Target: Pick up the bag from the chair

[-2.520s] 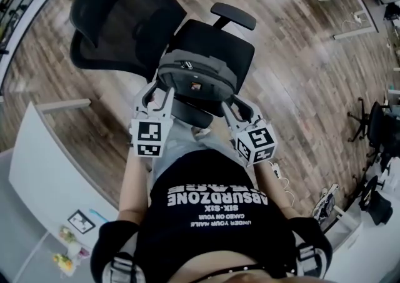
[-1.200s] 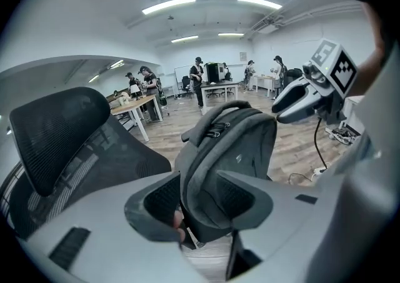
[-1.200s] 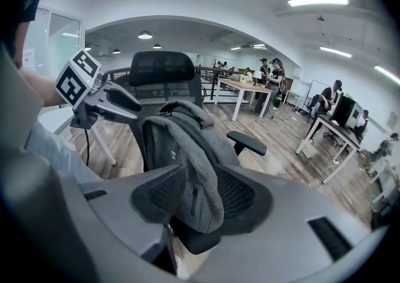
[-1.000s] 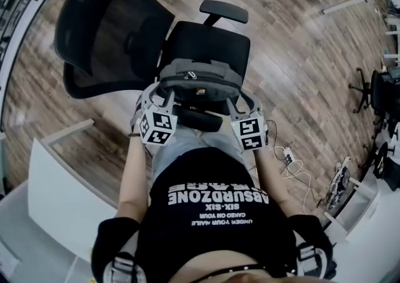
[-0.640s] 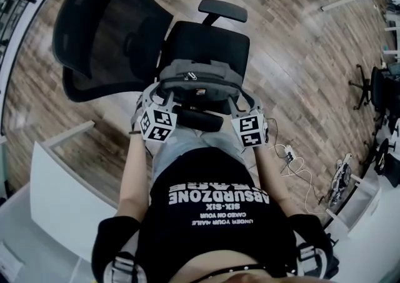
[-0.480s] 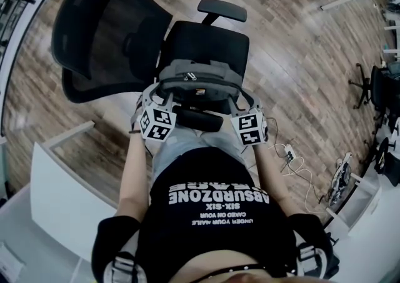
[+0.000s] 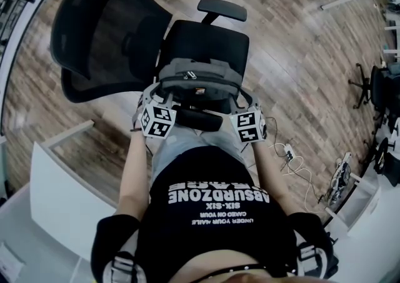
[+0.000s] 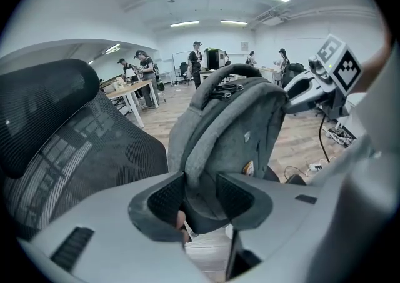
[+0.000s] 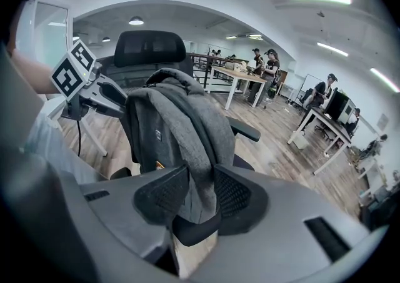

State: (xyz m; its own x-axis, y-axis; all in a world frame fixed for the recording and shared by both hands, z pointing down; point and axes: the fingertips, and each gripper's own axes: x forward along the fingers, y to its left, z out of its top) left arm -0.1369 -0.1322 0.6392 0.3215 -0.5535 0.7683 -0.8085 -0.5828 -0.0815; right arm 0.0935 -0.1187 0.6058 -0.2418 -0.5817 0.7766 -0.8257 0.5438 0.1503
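At the far left, the black mesh backrest (image 7: 106,32) of the chair (image 7: 209,41) leans away over the wooden floor (image 7: 300,57). Next comes the left gripper (image 7: 152,95), pressed against the left flank of the grey bag (image 7: 200,82). Its own view shows its jaws drawn narrow on the left strap (image 8: 200,150), and the strap fills the gap between the ribbed pads (image 8: 167,195). The bag stands upright on the front half of the chair seat, zipper on top, directly before the person's body. On its right flank, the right gripper (image 7: 244,102) has just been closing its jaws. The right strap (image 9: 200,144) hangs between them, with both pads against it. Farther right, white cables (image 7: 290,163) lie on the floor.
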